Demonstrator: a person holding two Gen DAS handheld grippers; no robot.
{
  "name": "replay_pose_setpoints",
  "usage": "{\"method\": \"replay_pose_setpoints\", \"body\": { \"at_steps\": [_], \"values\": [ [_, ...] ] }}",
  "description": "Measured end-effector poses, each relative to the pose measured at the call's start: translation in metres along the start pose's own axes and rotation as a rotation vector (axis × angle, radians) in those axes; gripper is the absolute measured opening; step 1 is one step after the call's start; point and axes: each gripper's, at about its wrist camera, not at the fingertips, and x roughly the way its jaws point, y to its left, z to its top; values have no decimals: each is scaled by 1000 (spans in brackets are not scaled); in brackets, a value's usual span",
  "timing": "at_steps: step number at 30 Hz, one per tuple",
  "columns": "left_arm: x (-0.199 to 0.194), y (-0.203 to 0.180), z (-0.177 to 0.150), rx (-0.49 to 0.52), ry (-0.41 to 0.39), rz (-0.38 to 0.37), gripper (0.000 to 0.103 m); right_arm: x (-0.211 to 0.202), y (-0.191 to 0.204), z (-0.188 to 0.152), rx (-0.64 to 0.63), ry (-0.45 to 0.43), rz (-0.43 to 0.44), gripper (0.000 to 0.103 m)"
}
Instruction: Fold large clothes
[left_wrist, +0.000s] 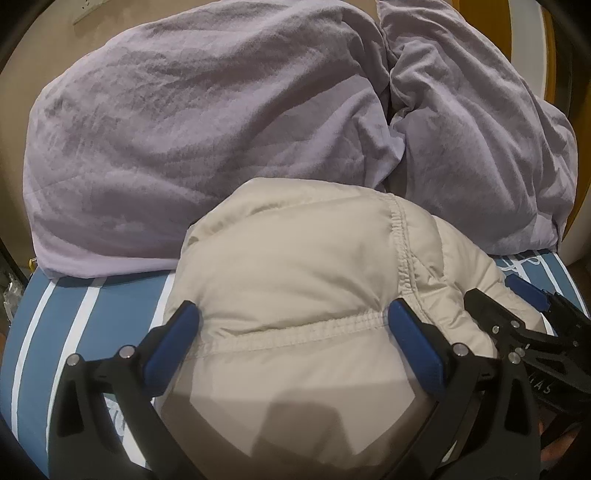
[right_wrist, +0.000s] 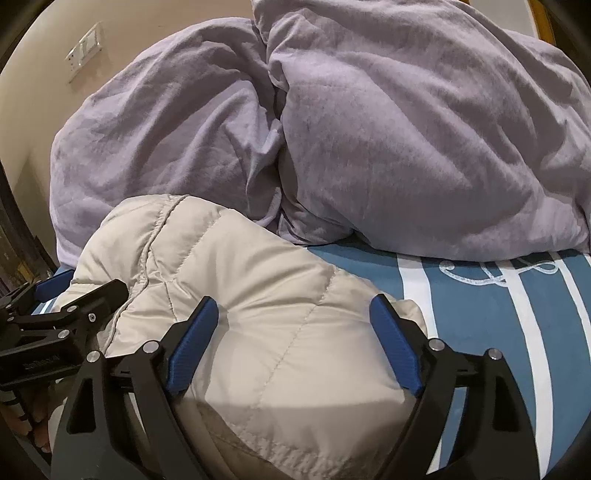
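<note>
Between the spread blue fingers of the left gripper (left_wrist: 293, 321) bulges a cream, quilted, puffy padded jacket (left_wrist: 295, 266), folded into a thick bundle with an elastic-gathered seam running across it from one pad toward the other. The jaws stand wide and released, the pads flanking the bundle without clenching it. Just to that gripper's right, the right gripper (right_wrist: 293, 319) is likewise released, with the same jacket (right_wrist: 258, 295) swelling up between its fingers. Under both lies a blue bedsheet with white stripes (right_wrist: 480, 314), bare to the right of the right gripper. Beyond the jacket, ahead of both grippers, a crumpled lilac duvet (left_wrist: 207, 129) is heaped, touching the jacket's far edge.
</note>
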Motion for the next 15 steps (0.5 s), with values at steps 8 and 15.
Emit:
{"method": "replay_pose_setpoints", "body": {
  "at_steps": [8, 15],
  "values": [
    [3, -5, -2, 22, 3, 31, 101, 7, -1, -1, -1, 29, -15, 90],
    [-27, 1, -8, -9, 27, 45, 101, -25, 4, 7, -53, 84, -62, 95]
  ]
}}
